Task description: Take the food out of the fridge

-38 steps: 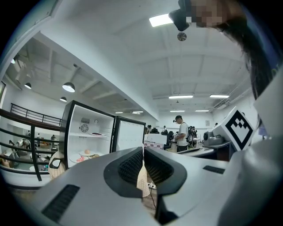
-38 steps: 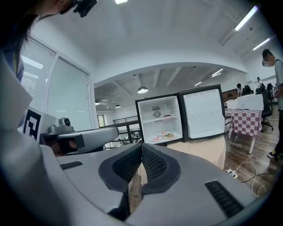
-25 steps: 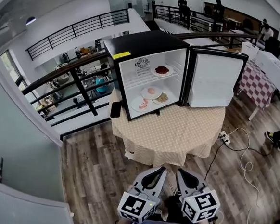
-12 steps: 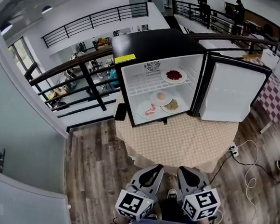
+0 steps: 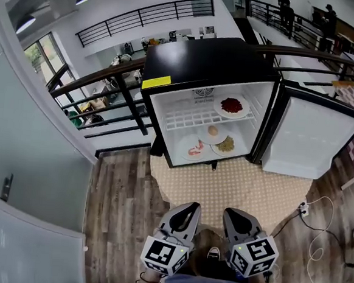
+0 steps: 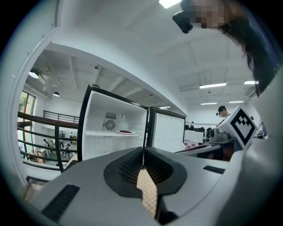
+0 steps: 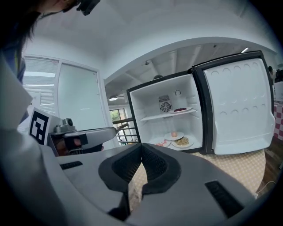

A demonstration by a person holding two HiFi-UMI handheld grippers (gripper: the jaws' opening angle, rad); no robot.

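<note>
What changed: the fridge [image 5: 208, 58] looks bigger and closer than a moment ago. The person has walked up to it.
Bench: the bench [image 5: 234, 185] with its checked cloth now lies just ahead of both grippers.
Door: the door [image 5: 311, 142] is wide open to the right, same as before.
Left gripper: the left gripper [image 5: 191, 205] is held low and points at the fridge. Its fingers [image 6: 126, 170] are pressed together with nothing in them.
Right gripper: the right gripper [image 5: 227, 212] is just beside it. Its fingers [image 7: 154, 165] are pressed together too, and empty.
What it means: I think this is just the walk-up. No food is out yet, and the fingers must spread apart before they can take a plate.
Top food: a red food plate [image 5: 231, 105] sits on the wire shelf [image 5: 185, 117], to the right.
Bottom food: three plates sit close together on the fridge floor: a pink food plate [image 5: 196, 149] in front on the left, a round food plate [image 5: 213, 132] behind, and a noodle plate [image 5: 225, 146] on the right.
Look of the food: small helpings on flat white plates, all level.
</note>
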